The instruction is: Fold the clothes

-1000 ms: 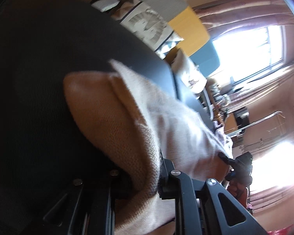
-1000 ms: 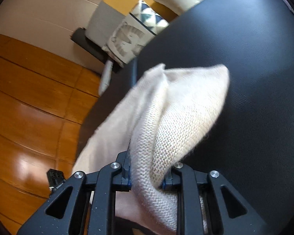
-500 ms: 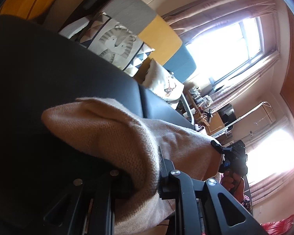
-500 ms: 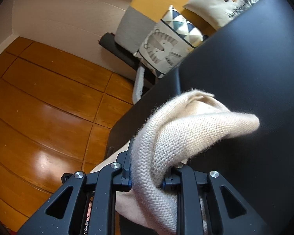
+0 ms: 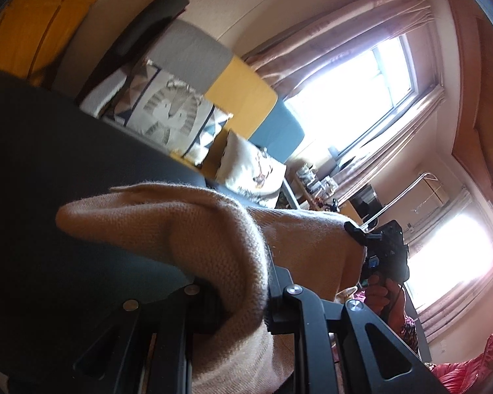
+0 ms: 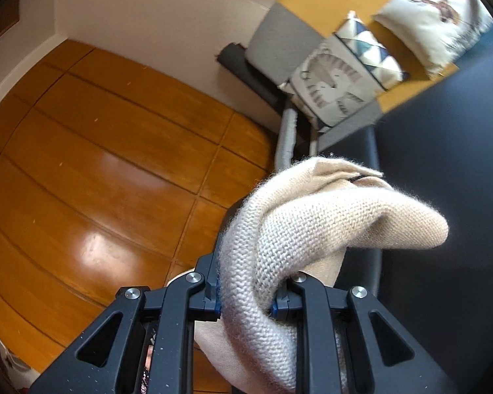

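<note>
While both grippers carry it: the beige knit sweater (image 6: pixel 315 229) hangs bunched in the air above the black counter (image 6: pixel 443 170).
Sweater, left wrist view: a thick fold of the sweater (image 5: pixel 194 229) bulges over the fingers and stretches away toward the other gripper.
Left gripper (image 5: pixel 243 305): jaws clenched on a bunched fold of the knit.
Right gripper (image 6: pixel 249 298): jaws clamped on another thick fold, the loose end drooping to the right over the counter.
Right gripper from the left wrist view: the black right gripper (image 5: pixel 383 246) pinches the far edge of the cloth, with the person's hand (image 5: pixel 386 298) around its handle.
Counter: dark padded surface (image 5: pixel 49 170), below and beside the cloth.
Beyond the counter: a patchwork sofa (image 6: pixel 315 16) in grey, yellow and blue, with a lion-print cushion (image 6: pixel 338 78) and a deer-print cushion (image 6: pixel 430 16) on it.
Floor: glossy wooden floor (image 6: pixel 115 164) beside the counter.
Far side: bright window (image 5: pixel 355 101) with pink curtains (image 5: pixel 341 29).
</note>
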Demonstrator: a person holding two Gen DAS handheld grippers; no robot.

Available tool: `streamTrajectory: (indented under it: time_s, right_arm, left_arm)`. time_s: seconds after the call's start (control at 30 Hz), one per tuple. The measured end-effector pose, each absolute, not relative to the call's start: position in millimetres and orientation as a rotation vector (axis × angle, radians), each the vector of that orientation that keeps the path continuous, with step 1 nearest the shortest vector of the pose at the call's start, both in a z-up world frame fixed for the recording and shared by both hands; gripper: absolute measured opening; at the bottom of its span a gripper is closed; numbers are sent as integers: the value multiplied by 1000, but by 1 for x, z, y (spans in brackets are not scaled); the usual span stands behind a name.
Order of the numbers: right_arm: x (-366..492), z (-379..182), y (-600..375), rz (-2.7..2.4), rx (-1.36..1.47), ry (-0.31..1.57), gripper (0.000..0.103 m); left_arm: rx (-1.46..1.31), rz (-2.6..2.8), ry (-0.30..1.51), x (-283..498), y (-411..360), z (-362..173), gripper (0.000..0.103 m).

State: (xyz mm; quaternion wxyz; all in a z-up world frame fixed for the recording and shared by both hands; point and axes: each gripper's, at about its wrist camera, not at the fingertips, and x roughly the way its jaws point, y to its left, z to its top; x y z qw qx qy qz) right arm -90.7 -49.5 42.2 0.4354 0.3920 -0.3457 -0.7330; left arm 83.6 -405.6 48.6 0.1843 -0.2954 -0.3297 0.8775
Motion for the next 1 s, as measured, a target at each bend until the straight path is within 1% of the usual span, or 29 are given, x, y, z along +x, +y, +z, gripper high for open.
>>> streamTrajectory:
  time_s: [0.13,0.27,0.47,0.77,1.0]
  right_arm:
    - [-96,64,-80,-1780,960,-813,21]
    - [-99,81,-120,-1721,951,-765,21]
    - [-105,89,-188,-1623,976,-700,21]
    - [-121,99,-295,-1518,1024,-585,21]
    - [-135,111,-392,-1438,1027,-504,21]
  left_arm:
    - [-769,2520,-918,96,-418,71,17]
    - [-721,2561,-943,110,-432,86,17]
    - [-692,2660,-968,132,-459,101,17]
    - [-626,2814,-1004,162,-512,104,17]
    - [-547,2918,-1104,184,-562,91,17]
